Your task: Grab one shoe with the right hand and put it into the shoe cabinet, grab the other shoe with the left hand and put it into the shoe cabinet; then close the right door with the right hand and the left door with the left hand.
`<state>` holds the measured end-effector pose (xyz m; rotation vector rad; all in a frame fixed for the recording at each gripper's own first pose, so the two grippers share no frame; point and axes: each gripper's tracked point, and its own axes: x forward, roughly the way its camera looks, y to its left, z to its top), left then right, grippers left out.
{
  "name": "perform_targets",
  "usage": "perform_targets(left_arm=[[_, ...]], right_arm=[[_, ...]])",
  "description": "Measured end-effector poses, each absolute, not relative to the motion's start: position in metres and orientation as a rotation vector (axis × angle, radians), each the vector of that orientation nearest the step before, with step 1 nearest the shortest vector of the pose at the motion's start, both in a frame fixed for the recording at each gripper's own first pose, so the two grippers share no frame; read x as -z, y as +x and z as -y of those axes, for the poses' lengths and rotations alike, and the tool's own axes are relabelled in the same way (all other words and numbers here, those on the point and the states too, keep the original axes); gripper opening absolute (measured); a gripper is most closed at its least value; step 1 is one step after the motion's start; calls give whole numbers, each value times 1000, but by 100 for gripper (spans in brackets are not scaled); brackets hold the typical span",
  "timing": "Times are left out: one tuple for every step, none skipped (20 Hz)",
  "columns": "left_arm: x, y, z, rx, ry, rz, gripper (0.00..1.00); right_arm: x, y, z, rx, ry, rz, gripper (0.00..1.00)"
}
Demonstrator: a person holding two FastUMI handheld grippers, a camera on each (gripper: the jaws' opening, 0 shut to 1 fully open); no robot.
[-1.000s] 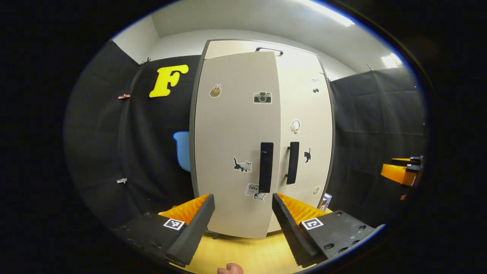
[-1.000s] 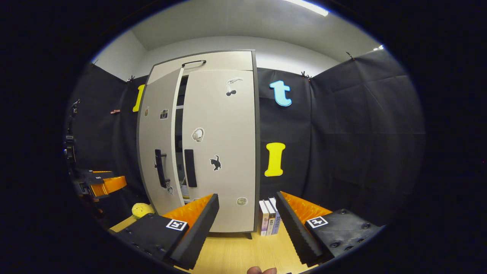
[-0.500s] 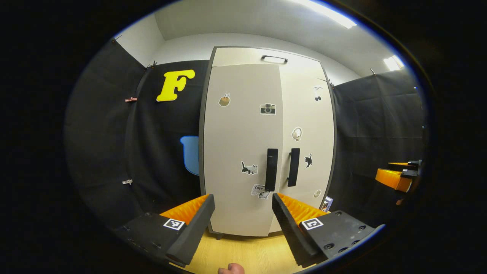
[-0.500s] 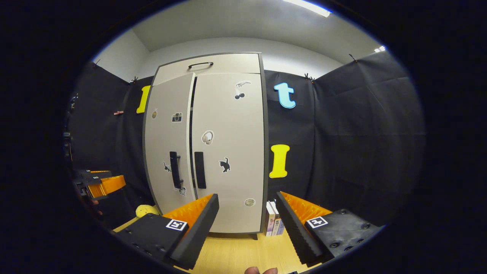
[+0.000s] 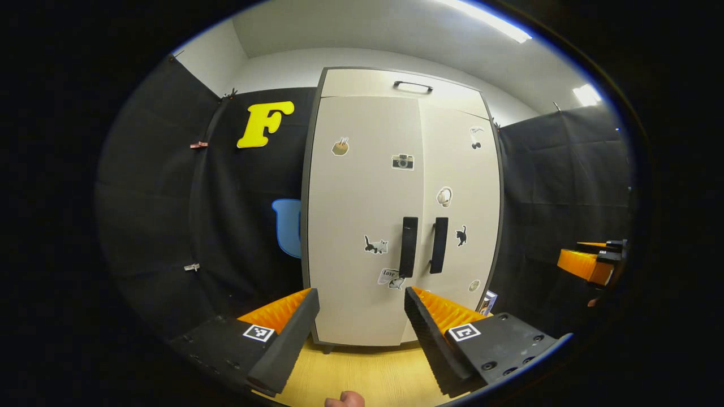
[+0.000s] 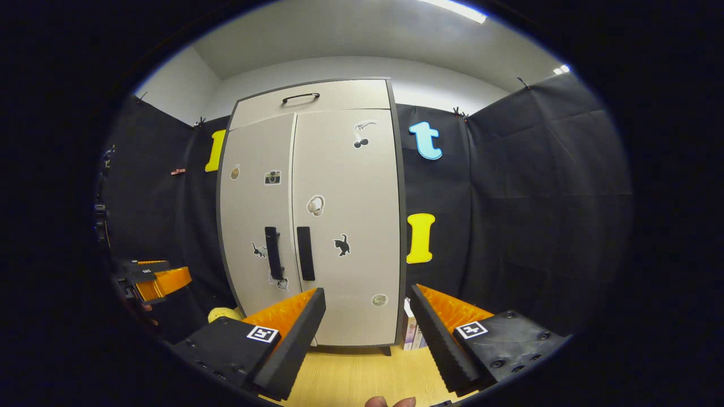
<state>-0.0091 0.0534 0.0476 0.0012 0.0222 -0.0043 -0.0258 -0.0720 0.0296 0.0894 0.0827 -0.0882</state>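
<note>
Shoe cabinet (image 5: pixel 362 226) straight ahead in the left gripper view, standing on the wooden floor (image 5: pixel 362 379), both doors flush shut. Left door (image 5: pixel 362 186) and right door (image 5: pixel 461 169) meeting at a thin seam, two dark upright handles (image 5: pixel 408 246) side by side near it. Shoes hidden behind the doors, so nothing to tell of how they lie. Left gripper (image 5: pixel 362 333) spread wide, holding nothing, apart from the cabinet. Right gripper (image 6: pixel 367 336) likewise spread and empty, well short of the cabinet. Small stickers on both doors, too small to make out in detail. Books (image 6: pixel 411 333) just right of the cabinet, mostly cut off by a finger. Something yellow (image 6: pixel 223 314) low at the cabinet's left, half hidden, hard to identify. Bit of a fingertip (image 5: pixel 345 400) at the bottom edge.
</note>
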Motion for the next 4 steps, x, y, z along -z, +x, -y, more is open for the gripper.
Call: perform_targets(left_arm=[[-47,-9,-53,3,3,-23,95],[-47,-9,-53,4,4,-24,95],[-46,-9,-53,3,4,-26,95],[-45,-9,-52,4,4,-28,95]], right_arm=[[-29,-26,71,87,90,-85,98],[-28,-25,70,86,90,-87,98],[-28,-25,69,84,89,-87,98],[-28,-24,69,82,87,-87,98]])
